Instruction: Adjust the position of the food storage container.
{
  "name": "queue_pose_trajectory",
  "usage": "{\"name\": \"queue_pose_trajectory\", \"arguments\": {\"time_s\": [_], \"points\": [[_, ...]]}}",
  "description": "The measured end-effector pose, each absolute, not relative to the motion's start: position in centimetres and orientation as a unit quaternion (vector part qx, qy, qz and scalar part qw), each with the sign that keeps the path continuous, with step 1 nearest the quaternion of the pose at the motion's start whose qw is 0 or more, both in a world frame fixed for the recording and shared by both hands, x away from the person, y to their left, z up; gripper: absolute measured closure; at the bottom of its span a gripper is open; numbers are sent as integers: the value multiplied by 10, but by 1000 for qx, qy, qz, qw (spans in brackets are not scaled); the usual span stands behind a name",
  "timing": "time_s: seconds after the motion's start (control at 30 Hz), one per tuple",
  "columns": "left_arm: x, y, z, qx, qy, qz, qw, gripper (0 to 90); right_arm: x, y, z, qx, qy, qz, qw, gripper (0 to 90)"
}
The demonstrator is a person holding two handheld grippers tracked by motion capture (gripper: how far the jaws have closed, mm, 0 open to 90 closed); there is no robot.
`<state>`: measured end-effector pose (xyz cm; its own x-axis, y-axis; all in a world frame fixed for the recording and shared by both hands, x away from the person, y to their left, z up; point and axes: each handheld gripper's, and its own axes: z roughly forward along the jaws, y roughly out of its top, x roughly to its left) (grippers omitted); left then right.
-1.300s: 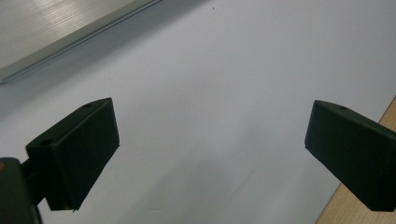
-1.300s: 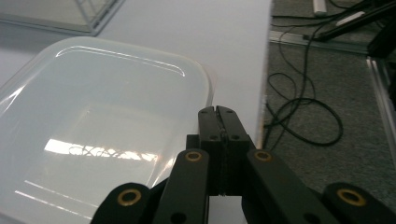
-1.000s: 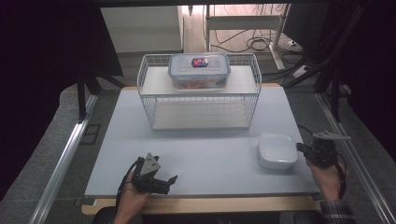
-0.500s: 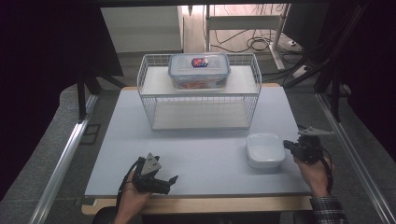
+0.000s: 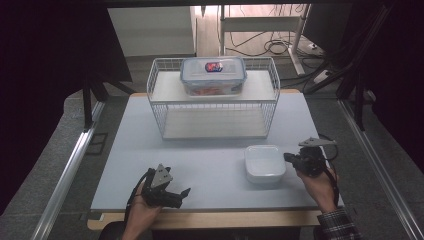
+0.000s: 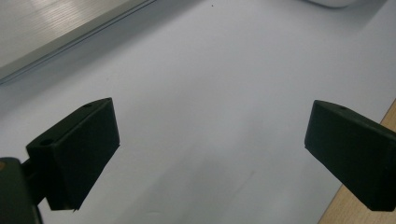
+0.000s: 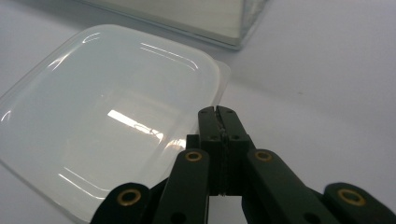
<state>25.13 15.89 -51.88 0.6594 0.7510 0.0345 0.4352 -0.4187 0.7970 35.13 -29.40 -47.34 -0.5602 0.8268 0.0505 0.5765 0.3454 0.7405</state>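
A shallow white plastic container [image 5: 265, 162] with rounded corners lies on the pale table [image 5: 200, 155], right of centre. My right gripper [image 5: 289, 157] is shut, and its tips rest against the container's right edge. In the right gripper view the closed jaws [image 7: 217, 111] meet the rim of the glossy white container [image 7: 107, 121], with nothing between them. My left gripper [image 5: 185, 192] lies near the table's front edge, pointing right, open and holding nothing. In the left gripper view its jaws [image 6: 210, 140] stand wide apart over bare table.
A white wire rack [image 5: 215, 107] stands at the back of the table. On its top shelf sits a clear lidded box [image 5: 213, 75] with red contents. The rack's lower shelf [image 7: 187, 18] lies just beyond the white container. The wooden front edge [image 6: 369, 205] runs close to my left gripper.
My right gripper has moved left across the table, and the white container has slid left with it. The left gripper has stayed in place.
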Motion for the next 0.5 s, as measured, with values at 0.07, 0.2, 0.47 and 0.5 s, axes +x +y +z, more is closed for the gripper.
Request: {"name": "queue_pose_trajectory", "arguments": {"time_s": [0.07,0.2,0.47,0.5], "points": [[251,159,-519,819,362,198,399,29,350,-290,-473,434,804,371,165,894],[251,159,-519,818,363,198,400,29,347,-269,-475,414,815,376,154,894],[252,159,-519,815,367,190,407,27,342,-246,-477,393,824,385,133,894],[252,159,-519,814,368,190,407,27,341,-240,-477,387,827,388,125,894]]}}
